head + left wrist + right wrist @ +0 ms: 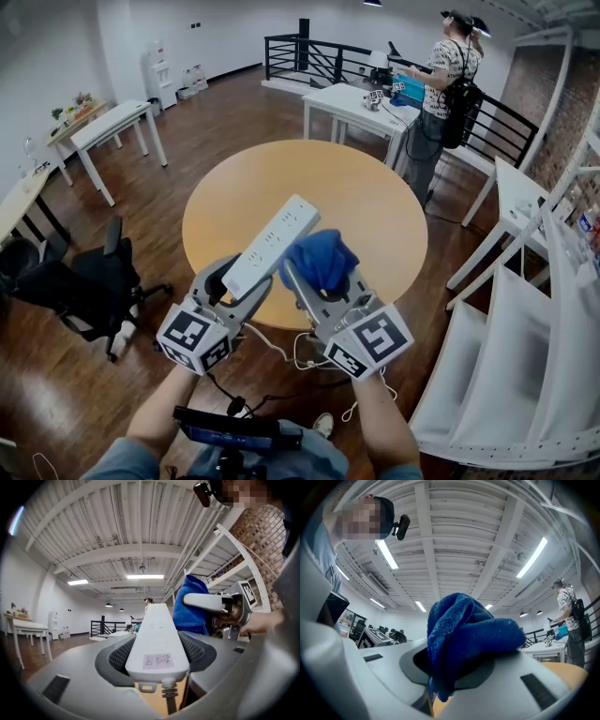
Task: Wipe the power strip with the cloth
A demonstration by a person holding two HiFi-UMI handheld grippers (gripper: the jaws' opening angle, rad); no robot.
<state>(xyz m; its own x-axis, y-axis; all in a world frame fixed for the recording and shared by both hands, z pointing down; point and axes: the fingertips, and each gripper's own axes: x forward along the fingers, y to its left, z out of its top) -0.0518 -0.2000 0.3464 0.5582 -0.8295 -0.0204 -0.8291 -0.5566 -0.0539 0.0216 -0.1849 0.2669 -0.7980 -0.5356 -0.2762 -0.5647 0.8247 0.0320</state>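
A person held a white power strip (270, 247) and a blue cloth (319, 258) above a round wooden table (375, 197), one in each handheld gripper. The left gripper (236, 277) had its jaws closed on the cord end of the strip, which stuck out away from the person and tilted toward the right, its labelled underside facing that gripper's camera. The right gripper (321, 275) had its jaws clamped on the bunched cloth, which bulged up and over them in a loose fold. The cloth sat just beside the strip's right edge near its middle (whether the two actually touched could not be told from any view). A white cord (281, 352) trailed down from the held end of the strip, looping between the person's forearms. Both the strip and the cloth were off the table, whose top was bare beneath them. In the background, a second person (450, 84) with a backpack stood at a white table (352, 101) near a black railing (319, 56), and a black office chair (80, 281) stood on the wooden floor to the left.
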